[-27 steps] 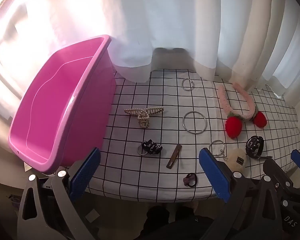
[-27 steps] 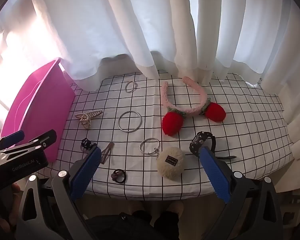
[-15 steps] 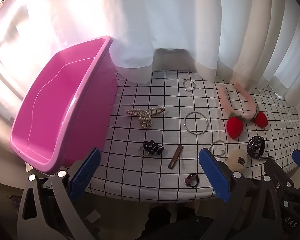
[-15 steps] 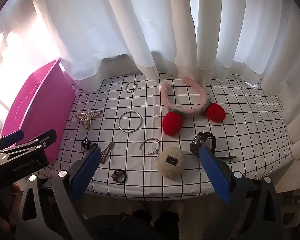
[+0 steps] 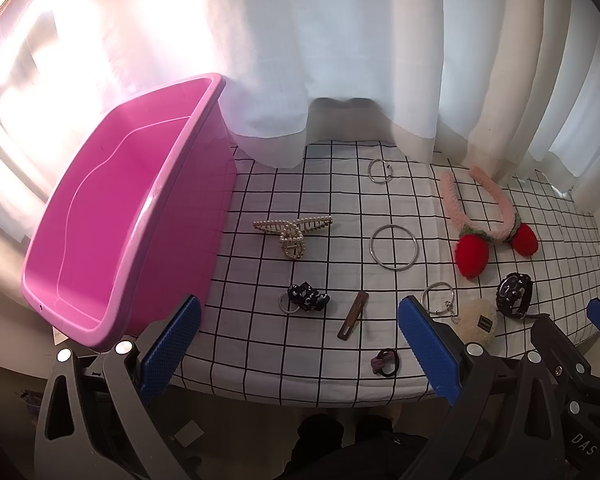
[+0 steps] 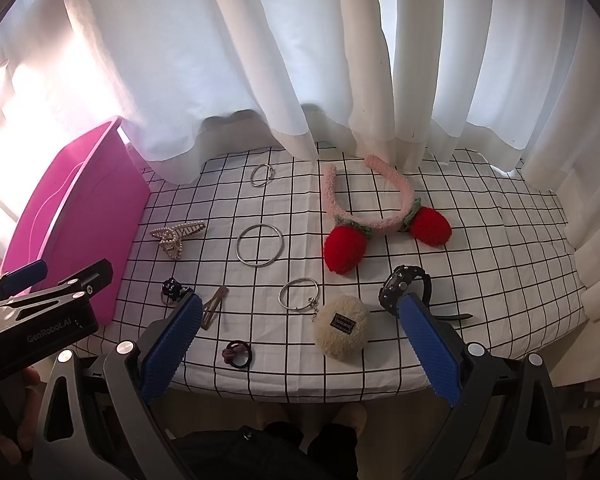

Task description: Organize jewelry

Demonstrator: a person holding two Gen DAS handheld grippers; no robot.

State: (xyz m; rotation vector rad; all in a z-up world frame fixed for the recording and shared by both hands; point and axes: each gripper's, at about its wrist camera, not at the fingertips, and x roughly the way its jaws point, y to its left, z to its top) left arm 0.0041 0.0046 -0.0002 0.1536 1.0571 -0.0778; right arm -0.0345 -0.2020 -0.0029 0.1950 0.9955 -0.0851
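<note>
Jewelry lies scattered across the grid-patterned white counter [image 6: 480, 248], with a pink plastic tub [image 5: 112, 224] at its left edge. Left claw [image 5: 298, 344] and right claw [image 6: 300, 340] both gape wide and empty above the near edge, lower frame.

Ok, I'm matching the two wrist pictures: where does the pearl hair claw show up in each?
Left wrist: the pearl hair claw lies near the middle, just right of the pink tub.
Right wrist: the claw lies left of centre, again beside the tub.
Shared landmark: the big silver ring, to the claw's right in both.
</note>
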